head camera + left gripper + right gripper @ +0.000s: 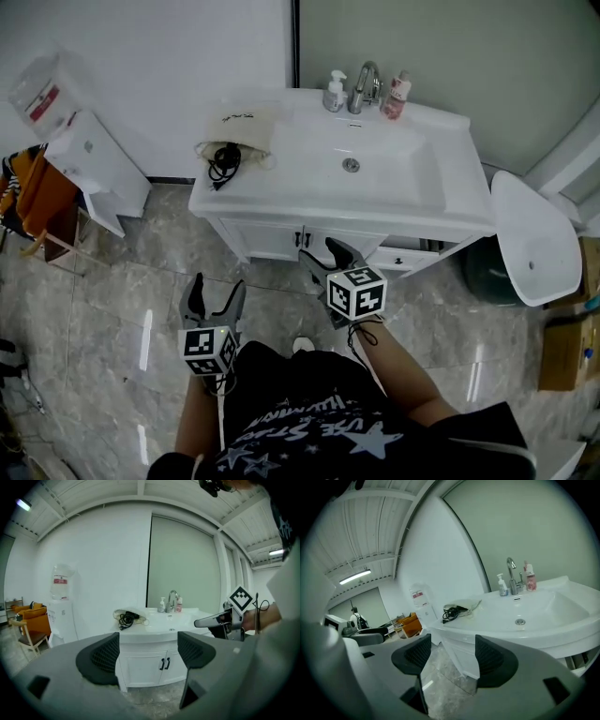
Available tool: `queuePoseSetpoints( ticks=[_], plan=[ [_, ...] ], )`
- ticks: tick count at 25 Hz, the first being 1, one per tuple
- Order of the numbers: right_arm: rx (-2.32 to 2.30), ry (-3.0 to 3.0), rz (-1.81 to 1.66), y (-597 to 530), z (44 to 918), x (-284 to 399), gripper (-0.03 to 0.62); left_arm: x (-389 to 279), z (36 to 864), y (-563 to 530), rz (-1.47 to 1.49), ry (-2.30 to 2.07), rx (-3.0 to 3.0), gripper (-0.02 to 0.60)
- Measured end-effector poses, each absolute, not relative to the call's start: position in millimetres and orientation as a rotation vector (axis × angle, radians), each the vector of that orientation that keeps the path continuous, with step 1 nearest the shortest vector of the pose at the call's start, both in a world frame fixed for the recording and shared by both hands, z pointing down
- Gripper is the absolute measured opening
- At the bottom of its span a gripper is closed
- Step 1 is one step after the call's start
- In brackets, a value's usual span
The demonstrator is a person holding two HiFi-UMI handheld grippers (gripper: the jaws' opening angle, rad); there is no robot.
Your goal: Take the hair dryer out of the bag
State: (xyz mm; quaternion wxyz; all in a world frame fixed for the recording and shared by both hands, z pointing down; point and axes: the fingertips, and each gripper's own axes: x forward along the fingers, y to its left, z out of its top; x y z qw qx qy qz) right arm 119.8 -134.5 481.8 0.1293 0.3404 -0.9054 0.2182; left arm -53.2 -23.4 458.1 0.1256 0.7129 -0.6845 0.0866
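Observation:
A cream cloth bag (242, 125) lies on the left end of the white vanity top (281, 202), and the hair dryer's coiled black cord (223, 164) spills from its mouth; the dryer body stays hidden inside. The bag (133, 613) and cord (125, 619) also show in the left gripper view, and the bag (465, 605) and cord (450, 614) in the right gripper view. My left gripper (215, 292) (147, 651) and right gripper (324, 255) (452, 654) hover over the floor in front of the cabinet, well short of the bag. Both are open and hold nothing.
A tap (366, 86) with two bottles stands behind the basin (361, 164). A water dispenser (89, 159) and an orange chair (33, 202) stand at the left. A white oval seat (530, 239) and a cardboard box (567, 347) are at the right. The floor is grey marble tile.

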Motion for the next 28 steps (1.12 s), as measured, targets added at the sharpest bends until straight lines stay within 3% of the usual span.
queuePoseSetpoints(
  ticks=[12, 28],
  plan=[
    [0.855, -2.646, 0.606, -183, 478, 37, 0.276, -130, 461, -72, 0.226, -2.083, 1.988, 0.382],
    [0.840, -2.532, 0.884, -325, 494, -115, 0.276, -282, 481, -275, 0.344, -1.940, 2.099, 0.382]
  ],
)
